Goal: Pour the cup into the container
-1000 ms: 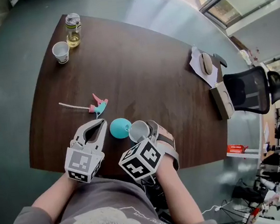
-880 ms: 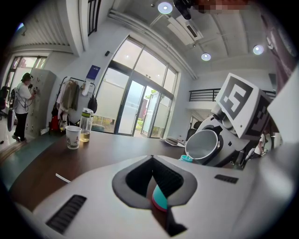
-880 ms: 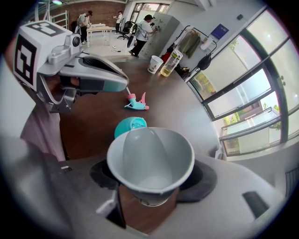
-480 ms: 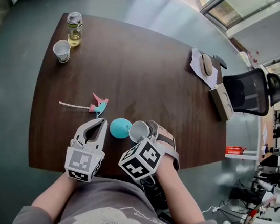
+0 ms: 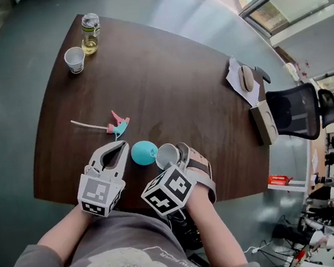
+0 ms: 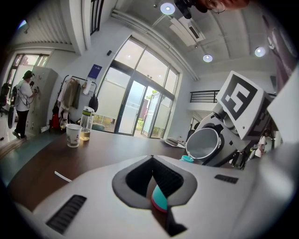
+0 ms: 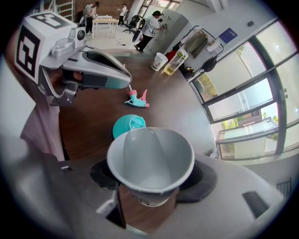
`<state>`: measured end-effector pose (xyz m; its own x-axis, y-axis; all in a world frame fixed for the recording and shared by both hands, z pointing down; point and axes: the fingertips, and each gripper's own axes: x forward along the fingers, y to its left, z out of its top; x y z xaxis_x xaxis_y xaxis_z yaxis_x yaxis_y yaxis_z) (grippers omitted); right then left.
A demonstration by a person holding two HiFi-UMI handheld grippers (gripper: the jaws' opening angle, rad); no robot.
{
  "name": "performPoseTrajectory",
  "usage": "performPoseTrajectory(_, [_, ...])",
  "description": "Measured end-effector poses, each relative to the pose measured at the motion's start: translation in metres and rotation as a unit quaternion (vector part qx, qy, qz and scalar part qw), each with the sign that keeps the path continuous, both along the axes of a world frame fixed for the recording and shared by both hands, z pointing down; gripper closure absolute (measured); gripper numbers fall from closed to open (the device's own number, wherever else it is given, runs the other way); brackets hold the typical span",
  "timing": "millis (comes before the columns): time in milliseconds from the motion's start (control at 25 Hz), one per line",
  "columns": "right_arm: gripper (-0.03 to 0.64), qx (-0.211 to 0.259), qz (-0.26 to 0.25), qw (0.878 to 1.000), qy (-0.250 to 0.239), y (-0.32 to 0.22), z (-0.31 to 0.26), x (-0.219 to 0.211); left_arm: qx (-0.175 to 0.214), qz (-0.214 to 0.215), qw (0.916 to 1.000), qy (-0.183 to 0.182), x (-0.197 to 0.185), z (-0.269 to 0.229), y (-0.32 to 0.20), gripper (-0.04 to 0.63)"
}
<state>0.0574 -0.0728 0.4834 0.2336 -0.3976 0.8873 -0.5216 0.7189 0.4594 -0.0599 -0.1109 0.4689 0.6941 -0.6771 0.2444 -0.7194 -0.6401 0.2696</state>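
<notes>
At the near edge of the dark table [image 5: 166,80], the right gripper [image 5: 171,155] holds a grey cup [image 5: 165,156] tilted, its rim at the edge of a teal container [image 5: 141,152]. The left gripper [image 5: 121,145] lies just beside the container, tips together, near a pink-and-teal toy [image 5: 117,126]. At the far corner, a paper cup [image 5: 74,59] stands beside a bottle [image 5: 88,34].

Paper cup [image 5: 73,59] stands just beside a bottle [image 5: 88,36]
</notes>
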Motion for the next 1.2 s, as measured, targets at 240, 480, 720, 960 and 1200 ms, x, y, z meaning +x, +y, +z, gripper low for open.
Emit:
performPoseTrajectory(240, [0.322, 0.009, -0.010, 1.000, 0.022, -0.001, -0.001, 0.002, -0.001, 0.001, 1.0000, -0.001, -0.001, 0.000, 0.001, 0.588])
performPoseTrajectory(480, [0.322, 0.010, -0.010, 1.000, 0.024, -0.001, -0.001, 0.002, -0.003, 0.002, 1.0000, -0.002, 0.000, 0.001, 0.002, 0.588])
performPoseTrajectory(720, [0.322, 0.013, -0.010, 1.000, 0.023, -0.002, 0.000, 0.001, -0.003, 0.003, 1.0000, -0.002, 0.000, 0.001, 0.002, 0.588])
performPoseTrajectory(960, [0.322, 0.027, 0.002, 0.999, -0.034, -0.004, -0.004, -0.005, -0.003, 0.002, 1.0000, -0.007, -0.001, 0.001, 0.001, 0.588])
performPoseTrajectory(1200, [0.322, 0.060, 0.017, 0.993, -0.095, -0.007, -0.010, -0.009, -0.002, 0.005, 0.9999, -0.011, 0.002, 0.001, 0.004, 0.588])
